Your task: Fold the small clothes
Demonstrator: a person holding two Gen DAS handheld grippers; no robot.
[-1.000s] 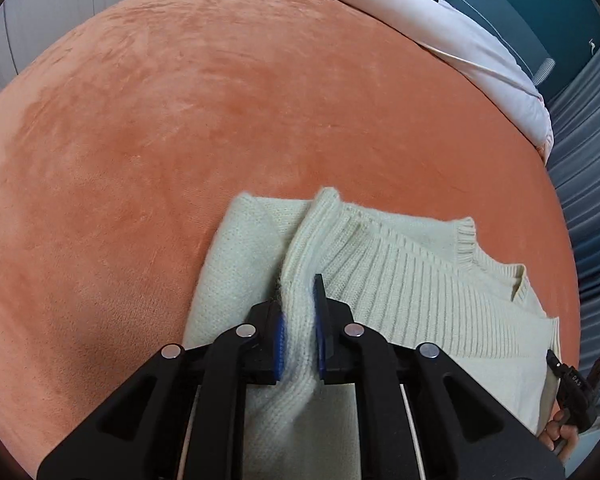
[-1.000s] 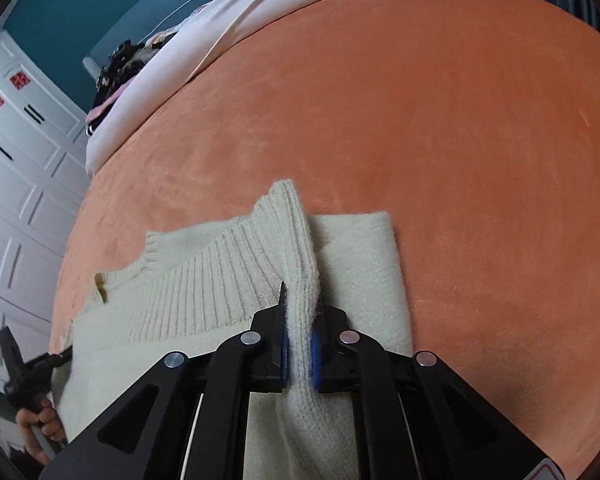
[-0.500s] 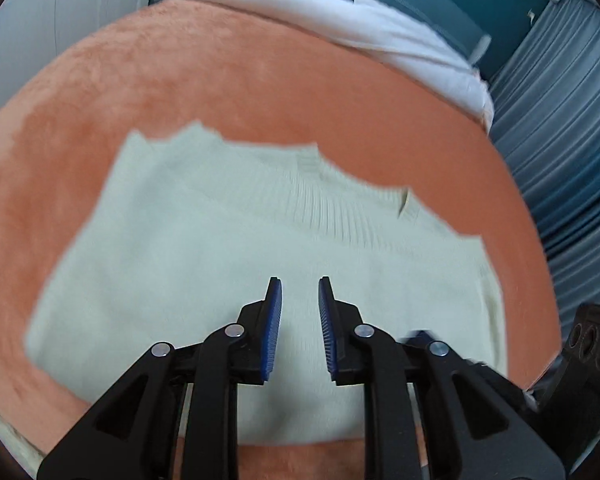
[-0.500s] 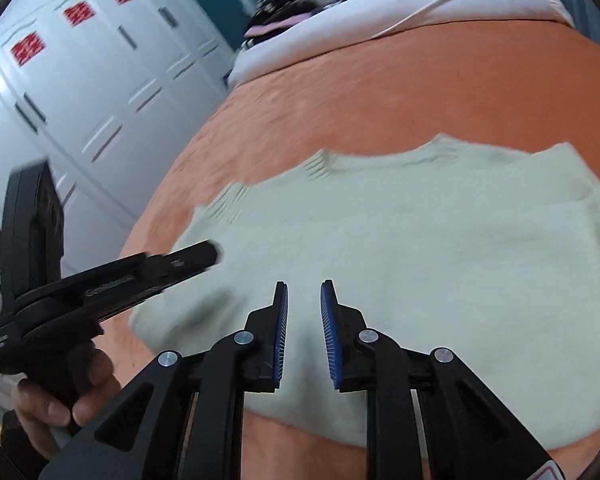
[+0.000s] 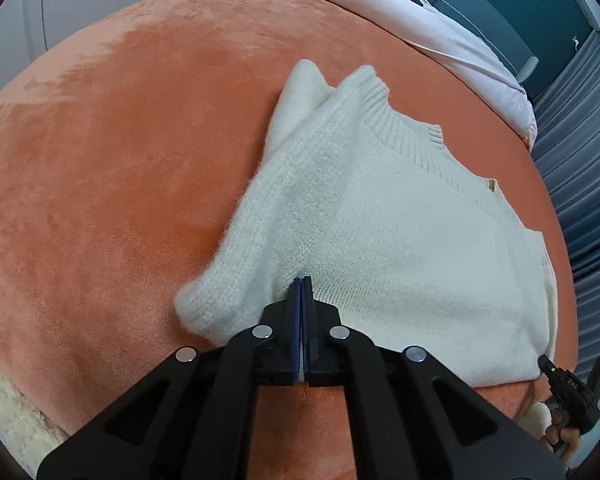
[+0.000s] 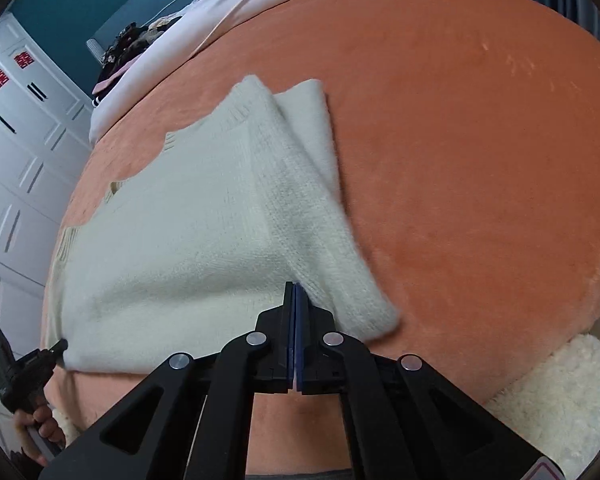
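Observation:
A cream knit sweater point(image 5: 412, 216) lies on the orange bedspread point(image 5: 119, 160), ribbed neckline toward the far side. My left gripper point(image 5: 302, 284) is shut on its near left edge, which is pulled up into a ridge; a folded sleeve shows beneath. In the right wrist view the sweater point(image 6: 171, 240) spreads to the left. My right gripper point(image 6: 294, 290) is shut on its near right edge, also raised into a ridge. Each view shows the other gripper at the frame's lower corner: the right one point(image 5: 568, 384) and the left one point(image 6: 23, 368).
A white duvet point(image 5: 440, 28) and dark clothes point(image 6: 127, 48) lie at the far end of the bed. White cupboards point(image 6: 15, 128) stand to the left, blue curtains point(image 5: 580, 160) to the right. A fluffy white rug point(image 6: 560, 400) lies below the bed's near edge.
Half a second ago both grippers were open above the flat sweater. Now both are shut on its near edge, left and right, and the cloth is lifted into ridges.

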